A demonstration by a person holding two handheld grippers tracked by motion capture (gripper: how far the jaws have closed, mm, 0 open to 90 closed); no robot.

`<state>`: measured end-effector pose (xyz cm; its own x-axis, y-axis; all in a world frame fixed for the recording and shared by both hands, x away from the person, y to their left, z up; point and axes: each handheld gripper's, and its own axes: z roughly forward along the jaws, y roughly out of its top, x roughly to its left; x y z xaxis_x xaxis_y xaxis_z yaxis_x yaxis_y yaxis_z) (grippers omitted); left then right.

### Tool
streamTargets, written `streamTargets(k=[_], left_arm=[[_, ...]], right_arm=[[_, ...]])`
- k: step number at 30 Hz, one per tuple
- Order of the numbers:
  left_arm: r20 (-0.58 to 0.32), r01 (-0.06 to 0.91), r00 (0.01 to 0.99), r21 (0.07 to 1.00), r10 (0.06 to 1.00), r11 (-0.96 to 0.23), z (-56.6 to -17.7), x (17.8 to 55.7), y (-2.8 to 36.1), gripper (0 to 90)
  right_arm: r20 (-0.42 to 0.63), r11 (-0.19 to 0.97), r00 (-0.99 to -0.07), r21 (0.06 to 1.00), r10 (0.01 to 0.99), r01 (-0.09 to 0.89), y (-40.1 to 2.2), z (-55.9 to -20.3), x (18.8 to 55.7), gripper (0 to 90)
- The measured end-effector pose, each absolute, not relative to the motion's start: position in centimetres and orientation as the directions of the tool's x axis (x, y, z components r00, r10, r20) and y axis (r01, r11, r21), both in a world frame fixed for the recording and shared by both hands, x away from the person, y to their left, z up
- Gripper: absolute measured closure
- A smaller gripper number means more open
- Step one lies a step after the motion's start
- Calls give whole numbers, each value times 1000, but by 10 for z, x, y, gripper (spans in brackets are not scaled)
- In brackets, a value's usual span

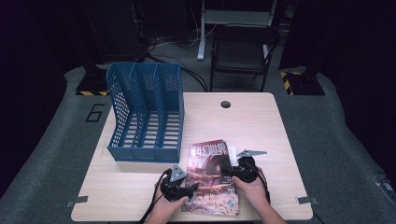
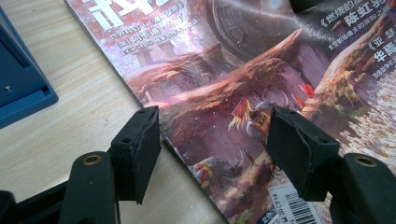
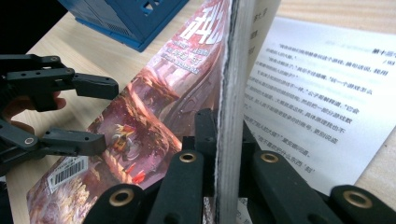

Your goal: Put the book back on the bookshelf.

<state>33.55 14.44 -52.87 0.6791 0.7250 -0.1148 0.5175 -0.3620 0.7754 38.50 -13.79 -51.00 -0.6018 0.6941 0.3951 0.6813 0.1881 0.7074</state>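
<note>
Right claw (image 3: 229, 154) on magazine (image 1: 211, 175), beside file rack (image 1: 145, 112)

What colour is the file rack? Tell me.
Blue, with perforated walls; the file rack shows best in the high view.

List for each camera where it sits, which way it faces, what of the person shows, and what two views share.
High view: above the near side, facing forward and down on the table; forearms, both hands.
Left gripper view: on the left gripper, along open jaws over the magazine.
Right gripper view: on the right gripper, shut on a lifted wad of pages.
Shared: magazine, blue file rack.
</note>
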Motion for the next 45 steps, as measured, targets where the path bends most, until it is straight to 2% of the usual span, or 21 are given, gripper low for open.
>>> streamTargets(k=[8, 14, 26, 45], left_arm=[[-191, 567, 672, 754, 715, -332, -526, 338, 150, 330], [-185, 560, 691, 748, 699, -355, -525, 338, 149, 294], [-242, 591, 697, 726, 675, -351, -520, 347, 149, 195], [-265, 577, 724, 738, 636, -350, -509, 357, 141, 193]], right_arm=[[381, 161, -611, 745, 694, 648, -139, -505, 377, 862], [374, 150, -611, 757, 698, 636, -139, -504, 373, 861], [347, 127, -629, 803, 696, 583, -140, -491, 359, 861], [323, 123, -678, 844, 661, 522, -141, -478, 349, 860]])
